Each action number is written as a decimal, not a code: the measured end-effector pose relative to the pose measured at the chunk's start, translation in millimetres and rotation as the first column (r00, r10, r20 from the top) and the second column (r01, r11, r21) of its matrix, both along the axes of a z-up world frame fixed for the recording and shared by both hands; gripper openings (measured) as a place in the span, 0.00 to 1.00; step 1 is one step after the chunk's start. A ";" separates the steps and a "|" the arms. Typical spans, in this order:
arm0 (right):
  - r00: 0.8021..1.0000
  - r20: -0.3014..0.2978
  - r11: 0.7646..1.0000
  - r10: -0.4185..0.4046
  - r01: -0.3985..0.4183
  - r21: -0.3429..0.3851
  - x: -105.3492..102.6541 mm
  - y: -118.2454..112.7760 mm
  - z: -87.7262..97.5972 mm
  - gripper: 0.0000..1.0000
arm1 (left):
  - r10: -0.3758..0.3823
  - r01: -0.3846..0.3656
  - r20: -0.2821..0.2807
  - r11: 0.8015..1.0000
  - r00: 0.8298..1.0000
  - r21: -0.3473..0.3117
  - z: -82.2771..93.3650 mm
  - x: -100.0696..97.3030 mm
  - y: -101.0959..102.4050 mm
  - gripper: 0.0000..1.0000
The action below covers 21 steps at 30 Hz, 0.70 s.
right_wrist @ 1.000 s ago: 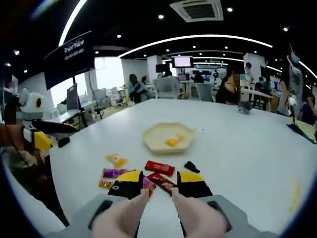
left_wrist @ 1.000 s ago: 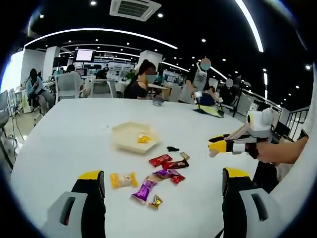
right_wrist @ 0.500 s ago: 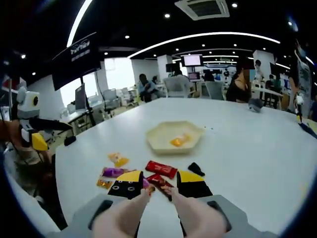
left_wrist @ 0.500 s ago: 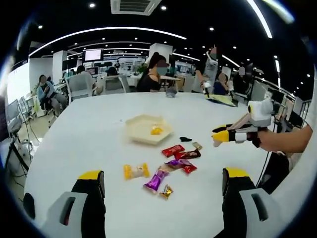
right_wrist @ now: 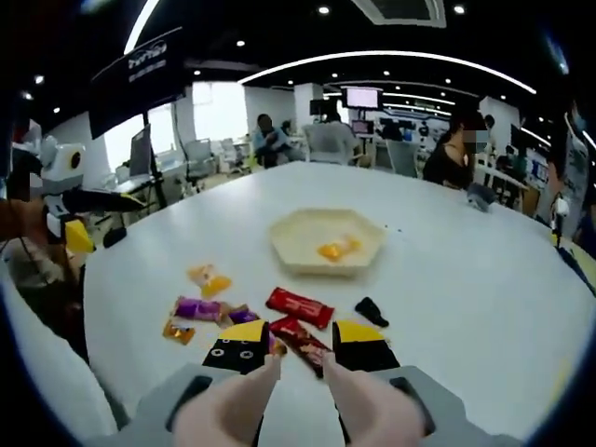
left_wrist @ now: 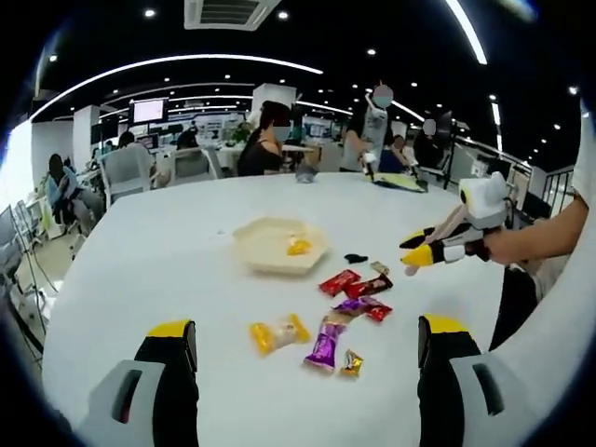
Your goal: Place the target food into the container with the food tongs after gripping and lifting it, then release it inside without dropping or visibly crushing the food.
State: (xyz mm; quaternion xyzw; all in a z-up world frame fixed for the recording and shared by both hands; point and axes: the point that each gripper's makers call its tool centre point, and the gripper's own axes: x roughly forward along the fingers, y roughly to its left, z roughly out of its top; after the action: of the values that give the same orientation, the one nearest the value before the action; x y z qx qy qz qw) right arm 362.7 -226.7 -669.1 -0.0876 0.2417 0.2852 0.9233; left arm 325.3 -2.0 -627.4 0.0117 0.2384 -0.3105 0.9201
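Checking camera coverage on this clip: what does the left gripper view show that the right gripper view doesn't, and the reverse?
Left gripper view: the left gripper has its jaws wide apart above the table, and the right gripper appears side-on in a hand, beside the sweets.

Right gripper view: its own jaws, a narrow gap between them, frame a dark red bar from close above.

Both: the pale tray holding a yellow sweet, the scattered wrapped sweets, and a small black piece.

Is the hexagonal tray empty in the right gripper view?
No, the tray already holds one yellow wrapped candy near its middle.
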 end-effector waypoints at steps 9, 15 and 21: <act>0.997 0.039 0.992 0.068 -0.063 -0.110 8.6 5.2 3.6 0.26 | -0.092 0.092 -0.002 0.993 0.996 -0.077 -11.8 12.0 -5.4 0.99; 0.991 0.036 0.982 0.127 -0.120 -0.143 14.4 8.0 -6.6 0.26 | -0.046 0.046 0.003 0.995 0.999 -0.087 -12.5 15.3 1.6 0.99; 0.979 0.038 0.972 0.198 -0.191 -0.135 20.5 14.9 -14.9 0.26 | 0.018 -0.019 -0.019 0.996 1.000 -0.083 -13.6 4.9 18.6 0.99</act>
State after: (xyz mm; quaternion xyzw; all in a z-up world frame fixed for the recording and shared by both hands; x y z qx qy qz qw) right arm 383.3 -211.8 -684.0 -0.1787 0.2263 0.3555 0.8891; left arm 330.2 16.6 -641.0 -0.0317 0.2335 -0.3119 0.9204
